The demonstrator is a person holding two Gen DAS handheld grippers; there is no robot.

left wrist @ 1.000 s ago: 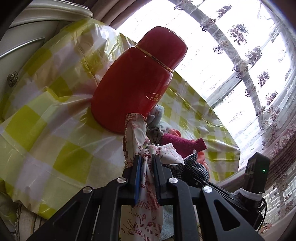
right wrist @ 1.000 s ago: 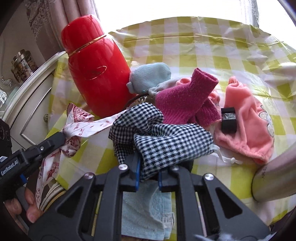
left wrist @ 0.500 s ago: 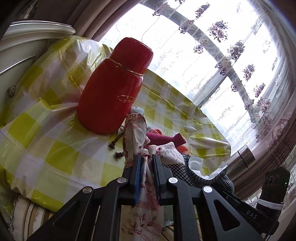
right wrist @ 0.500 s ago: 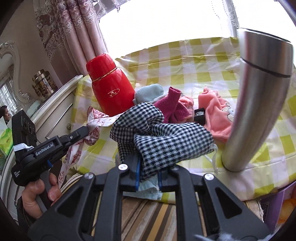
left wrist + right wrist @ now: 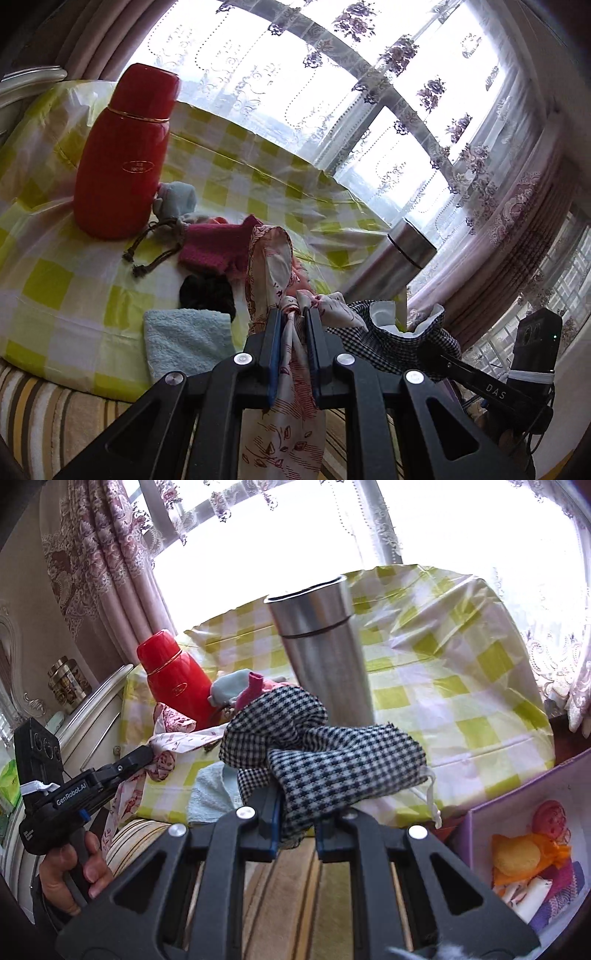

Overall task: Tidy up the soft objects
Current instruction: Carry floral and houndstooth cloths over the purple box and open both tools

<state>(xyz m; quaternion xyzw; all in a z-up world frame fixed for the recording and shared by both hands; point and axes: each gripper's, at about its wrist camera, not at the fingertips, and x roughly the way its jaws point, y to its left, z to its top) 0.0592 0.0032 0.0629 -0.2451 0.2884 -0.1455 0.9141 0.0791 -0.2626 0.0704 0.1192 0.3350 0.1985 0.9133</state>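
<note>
My left gripper (image 5: 292, 317) is shut on a white cloth with a red floral print (image 5: 269, 266), which hangs down between the fingers; the same gripper (image 5: 147, 755) and cloth (image 5: 173, 731) show at the left of the right wrist view. My right gripper (image 5: 297, 805) is shut on a black-and-white checked pouch (image 5: 332, 760) with a white drawstring, lifted off the table's front edge. That pouch (image 5: 391, 339) lies to the right in the left wrist view. Still on the table are a magenta knit piece (image 5: 214, 245), a pale blue pouch (image 5: 177, 199), a black item (image 5: 207, 291) and a light blue towel (image 5: 184, 341).
A red flask (image 5: 122, 162) and a steel tumbler (image 5: 325, 653) stand on the yellow-checked tablecloth (image 5: 461, 686). A purple box (image 5: 528, 805) at the lower right holds several soft items. A striped cushion (image 5: 314, 886) lies below. Curtains and a window are behind.
Both grippers have drawn back from the table and risen a little, carrying the floral cloth and the checked pouch. The flask looks smaller, and the tumbler and purple box have come into view.
</note>
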